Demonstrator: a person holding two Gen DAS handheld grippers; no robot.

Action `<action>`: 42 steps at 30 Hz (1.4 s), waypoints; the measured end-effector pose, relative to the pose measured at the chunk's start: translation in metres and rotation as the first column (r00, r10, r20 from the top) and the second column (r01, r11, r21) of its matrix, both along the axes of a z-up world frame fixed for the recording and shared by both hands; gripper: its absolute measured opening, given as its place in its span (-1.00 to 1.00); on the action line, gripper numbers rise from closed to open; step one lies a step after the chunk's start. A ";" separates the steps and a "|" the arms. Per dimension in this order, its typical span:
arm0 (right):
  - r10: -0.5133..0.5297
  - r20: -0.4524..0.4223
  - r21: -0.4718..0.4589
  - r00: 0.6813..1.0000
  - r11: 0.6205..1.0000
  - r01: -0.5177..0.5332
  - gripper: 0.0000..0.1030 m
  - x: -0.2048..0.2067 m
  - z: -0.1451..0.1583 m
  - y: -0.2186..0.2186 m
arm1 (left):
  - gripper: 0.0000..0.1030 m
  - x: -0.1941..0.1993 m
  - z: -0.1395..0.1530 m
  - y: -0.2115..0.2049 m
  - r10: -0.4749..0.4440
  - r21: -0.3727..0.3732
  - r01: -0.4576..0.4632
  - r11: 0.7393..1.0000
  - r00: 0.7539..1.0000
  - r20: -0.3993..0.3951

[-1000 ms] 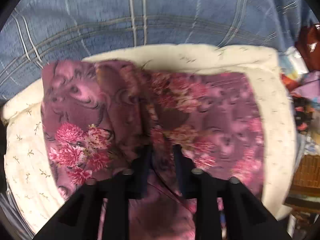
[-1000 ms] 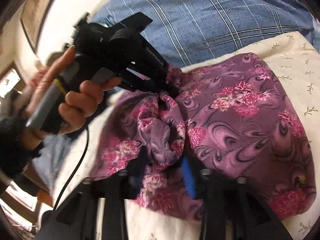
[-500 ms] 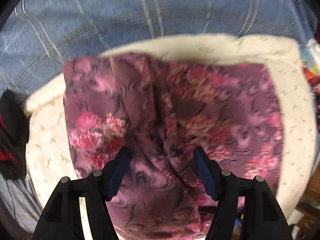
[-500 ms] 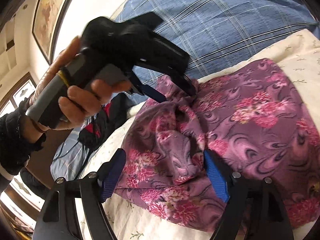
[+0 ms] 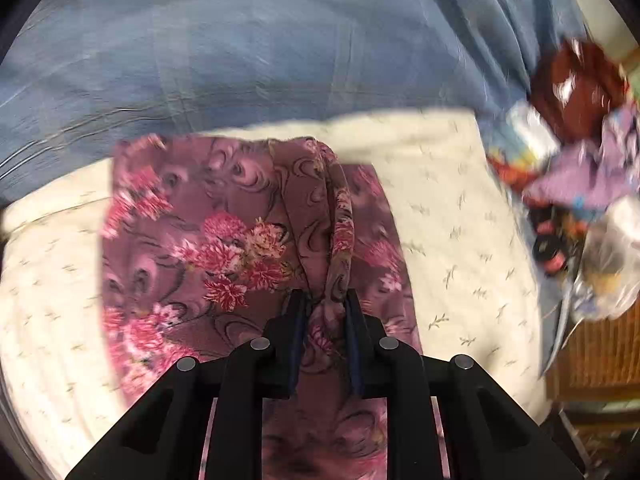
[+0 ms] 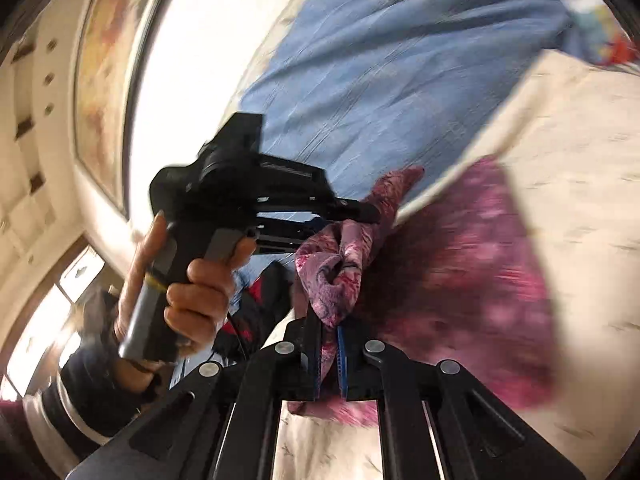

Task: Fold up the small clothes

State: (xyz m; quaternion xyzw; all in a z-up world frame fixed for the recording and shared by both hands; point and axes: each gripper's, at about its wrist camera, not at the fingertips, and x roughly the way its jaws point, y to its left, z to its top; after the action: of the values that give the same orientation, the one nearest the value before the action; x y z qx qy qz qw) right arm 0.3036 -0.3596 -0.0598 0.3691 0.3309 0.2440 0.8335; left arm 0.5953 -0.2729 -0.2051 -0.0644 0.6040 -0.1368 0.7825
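Both tools, spread wide half a second ago, now pinch the purple floral cotton garment (image 5: 240, 240) at 6 o'clock: left tool (image 5: 325, 312), right tool (image 6: 329, 332), lifting its edge to fold over.

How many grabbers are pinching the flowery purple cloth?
2. The left gripper pinches a bunched fold near the middle of the flowery cloth. The right gripper pinches another bunch at the cloth's edge, close beside the left one.
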 end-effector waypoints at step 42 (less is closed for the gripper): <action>0.031 -0.256 -0.128 0.966 0.990 -0.066 -0.62 0.159 -0.035 -0.029 | 0.02 0.007 -0.101 0.159 0.233 -0.215 -0.217 0.952 0.971 0.054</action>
State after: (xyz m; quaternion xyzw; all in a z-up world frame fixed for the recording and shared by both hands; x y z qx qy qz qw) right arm 0.4623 -0.3882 -0.0944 0.3315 0.4593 0.1922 0.8014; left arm 0.6021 -0.1138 -0.3057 -0.2086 0.5439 -0.1115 0.8051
